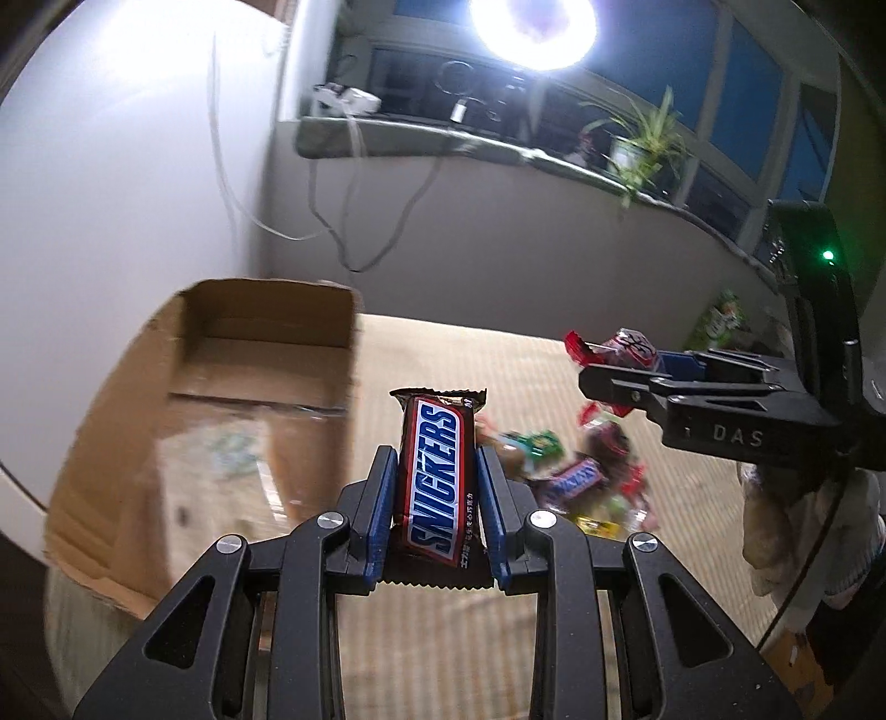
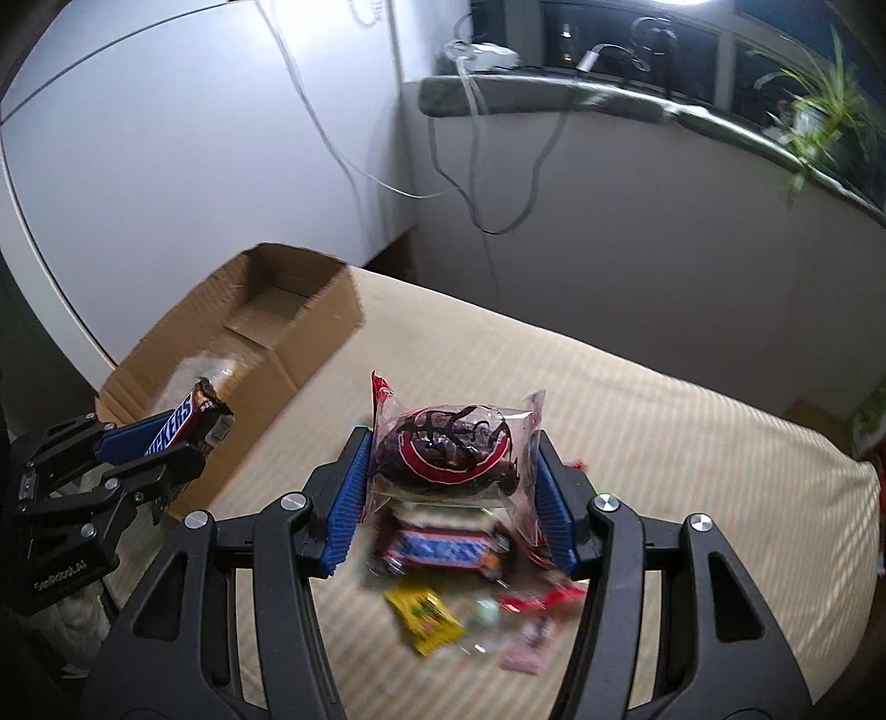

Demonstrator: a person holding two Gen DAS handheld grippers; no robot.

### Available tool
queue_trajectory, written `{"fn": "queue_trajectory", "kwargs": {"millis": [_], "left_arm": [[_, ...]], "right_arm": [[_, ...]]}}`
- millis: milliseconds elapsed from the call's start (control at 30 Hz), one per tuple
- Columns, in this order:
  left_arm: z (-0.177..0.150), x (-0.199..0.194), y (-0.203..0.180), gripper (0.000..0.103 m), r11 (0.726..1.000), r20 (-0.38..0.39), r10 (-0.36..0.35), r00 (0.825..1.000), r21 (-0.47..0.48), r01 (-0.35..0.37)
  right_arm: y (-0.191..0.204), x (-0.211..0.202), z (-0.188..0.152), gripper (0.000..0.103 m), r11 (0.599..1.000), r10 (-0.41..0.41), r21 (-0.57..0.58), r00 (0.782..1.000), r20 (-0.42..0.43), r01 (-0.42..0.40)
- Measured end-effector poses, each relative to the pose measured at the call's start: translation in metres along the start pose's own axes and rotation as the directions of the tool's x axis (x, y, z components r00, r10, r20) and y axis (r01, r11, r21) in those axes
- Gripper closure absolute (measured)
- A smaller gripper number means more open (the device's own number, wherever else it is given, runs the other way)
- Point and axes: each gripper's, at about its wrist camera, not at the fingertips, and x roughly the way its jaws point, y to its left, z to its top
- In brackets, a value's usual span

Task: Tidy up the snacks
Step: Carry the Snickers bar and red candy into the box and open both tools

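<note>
My left gripper [image 1: 437, 459] is shut on a brown Snickers bar [image 1: 434, 476], held above the table just right of an open cardboard box [image 1: 221, 387]. It also shows in the right wrist view [image 2: 213, 437], at the box's near right side. My right gripper [image 2: 451, 448] is shut on a clear packet with a red-and-dark pastry [image 2: 448, 448], held above a pile of loose snacks [image 2: 443, 554]. In the left wrist view the right gripper [image 1: 603, 371] holds the packet [image 1: 626, 343] at the right, above the pile [image 1: 576, 476].
The box [image 2: 266, 332] holds a pale packet [image 2: 205, 371] and stands at the left end of a beige striped cloth surface [image 2: 664, 443]. A white wall, hanging cables [image 2: 476, 138], a windowsill with a plant [image 2: 819, 105] and a bright lamp [image 1: 531, 27] lie behind.
</note>
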Motion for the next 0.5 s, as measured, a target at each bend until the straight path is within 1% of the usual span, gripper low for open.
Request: {"fn": "queue_trajectory", "kwargs": {"millis": [267,500], "left_arm": [[0.004,-0.005,0.043,0.076,0.995,0.018,0.073,0.997,-0.066,-0.071],[0.007,-0.006,0.072,0.076,0.987,0.017,0.12,0.993,-0.107,-0.118]], "right_arm": [[0.039,0.022,0.026,0.045,0.997,0.063,-0.049,0.998,0.003,-0.063],[0.07,0.043,0.045,0.045,0.991,0.096,-0.088,0.995,-0.003,-0.096]]}}
